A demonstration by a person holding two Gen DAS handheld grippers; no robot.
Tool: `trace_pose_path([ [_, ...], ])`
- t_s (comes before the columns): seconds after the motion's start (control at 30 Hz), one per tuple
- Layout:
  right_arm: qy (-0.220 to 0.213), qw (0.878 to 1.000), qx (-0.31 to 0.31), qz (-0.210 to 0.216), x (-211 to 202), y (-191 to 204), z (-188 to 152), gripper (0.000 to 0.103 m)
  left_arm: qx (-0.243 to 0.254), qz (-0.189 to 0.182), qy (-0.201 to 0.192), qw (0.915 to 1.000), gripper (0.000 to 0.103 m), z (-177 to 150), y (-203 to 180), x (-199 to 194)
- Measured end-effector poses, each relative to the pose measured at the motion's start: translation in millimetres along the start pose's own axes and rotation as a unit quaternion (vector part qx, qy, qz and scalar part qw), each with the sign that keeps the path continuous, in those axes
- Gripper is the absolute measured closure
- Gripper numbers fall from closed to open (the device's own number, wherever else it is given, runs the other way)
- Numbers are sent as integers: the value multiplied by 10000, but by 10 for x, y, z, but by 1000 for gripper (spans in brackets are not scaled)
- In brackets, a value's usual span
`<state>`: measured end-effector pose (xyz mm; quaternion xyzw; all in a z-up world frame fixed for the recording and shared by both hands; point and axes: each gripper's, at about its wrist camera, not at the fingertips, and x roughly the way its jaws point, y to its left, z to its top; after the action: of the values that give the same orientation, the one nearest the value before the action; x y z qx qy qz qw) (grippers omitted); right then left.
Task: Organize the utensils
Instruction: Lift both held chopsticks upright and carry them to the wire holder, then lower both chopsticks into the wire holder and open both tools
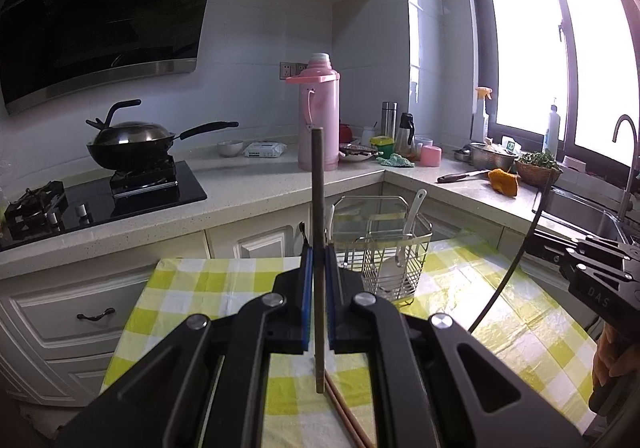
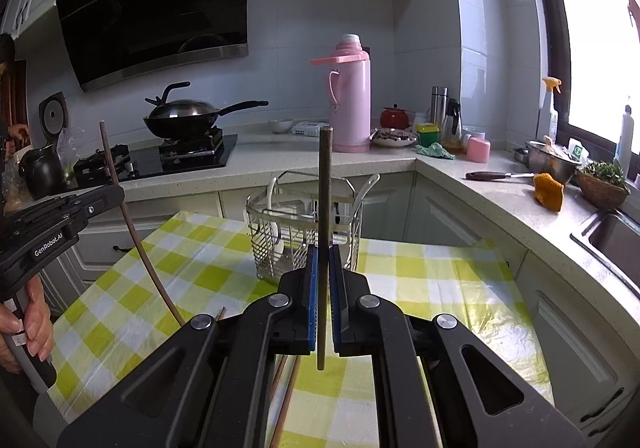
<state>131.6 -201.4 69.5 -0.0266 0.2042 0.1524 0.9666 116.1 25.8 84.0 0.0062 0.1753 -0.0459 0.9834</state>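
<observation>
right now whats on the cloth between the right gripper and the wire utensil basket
Nothing lies there: in the right wrist view, only bare checked tablecloth separates the right gripper from the wire basket. The chopstick it grips stands upright in front of the basket.

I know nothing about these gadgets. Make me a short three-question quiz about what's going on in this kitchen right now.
1. True or false: each gripper is shut on one chopstick.
2. What already stands in the wire utensil basket? A) white spoons B) forks C) knives
3. What lies on the checked tablecloth below the grippers?

Key
1. True. The left gripper clamps a dark chopstick upright, and the right gripper clamps another chopstick the same way.
2. A: the white spoons lean inside it.
3. More loose chopsticks, brown, lying flat on the cloth.
</observation>
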Motion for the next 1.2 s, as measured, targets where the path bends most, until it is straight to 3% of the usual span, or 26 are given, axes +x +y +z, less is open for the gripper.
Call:
trace_pose_path([
  [0.23,-172,9998,-61,94,99,-128,546,97,208,-150,-97,9996,97,518,-99,217],
  [0.53,-204,9995,-98,228,273,-247,1285,97,128,-485,-8,9987,97,1288,-129,650],
  [0.73,-199,9995,-81,212,549,-307,1618,97,179,-400,19,9990,97,1663,-151,1042],
  [0.93,-18,9994,60,348,943,-353,1658,97,135,-429,167,9989,97,1733,-174,1444],
  [1.2,826,9942,132,677,1602,-273,1320,97,272,-603,832,9943,97,1364,-295,2051],
])
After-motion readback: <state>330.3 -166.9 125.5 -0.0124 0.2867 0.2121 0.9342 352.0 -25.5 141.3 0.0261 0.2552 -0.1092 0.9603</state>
